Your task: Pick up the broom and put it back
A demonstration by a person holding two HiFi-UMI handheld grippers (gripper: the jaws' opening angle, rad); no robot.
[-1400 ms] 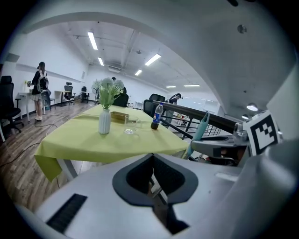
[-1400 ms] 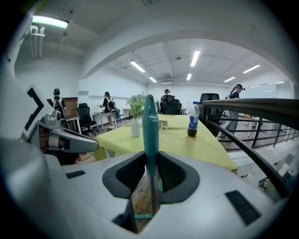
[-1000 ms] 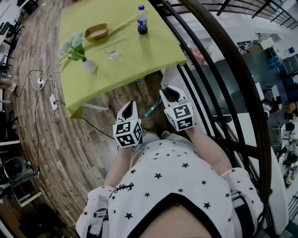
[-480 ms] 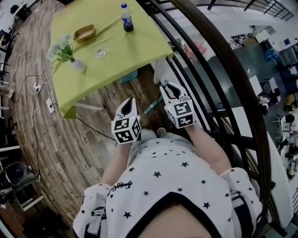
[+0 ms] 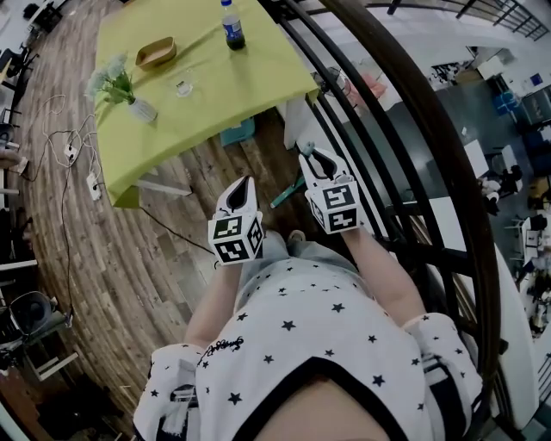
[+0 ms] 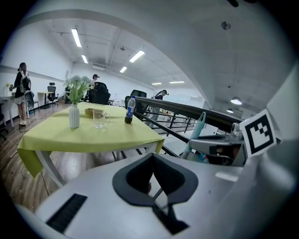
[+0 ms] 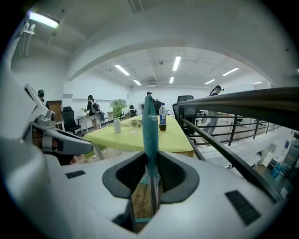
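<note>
My right gripper [image 5: 313, 161] is shut on the teal broom handle [image 7: 150, 130], which rises straight up between its jaws in the right gripper view. From the head view, a short stretch of that handle [image 5: 285, 193] slants toward the wooden floor between the two grippers. The left gripper [image 5: 240, 191] is held beside it, jaws together and empty. In the left gripper view the jaws [image 6: 157, 196] meet with nothing between them, and the broom handle [image 6: 198, 128] and right gripper [image 6: 219, 148] show at the right.
A table with a lime-green cloth [image 5: 215, 103] stands ahead, carrying a bottle [image 5: 231, 26], a vase of flowers [image 5: 129, 96], a glass [image 5: 182, 87] and a tray [image 5: 155, 53]. A dark railing [image 5: 405, 138] runs along my right. Cables and power strips [image 5: 90, 185] lie at the left.
Both grippers have shifted a little across the floor beside the railing, the broom still in the right one. The table now sits further up and left in the head view.
</note>
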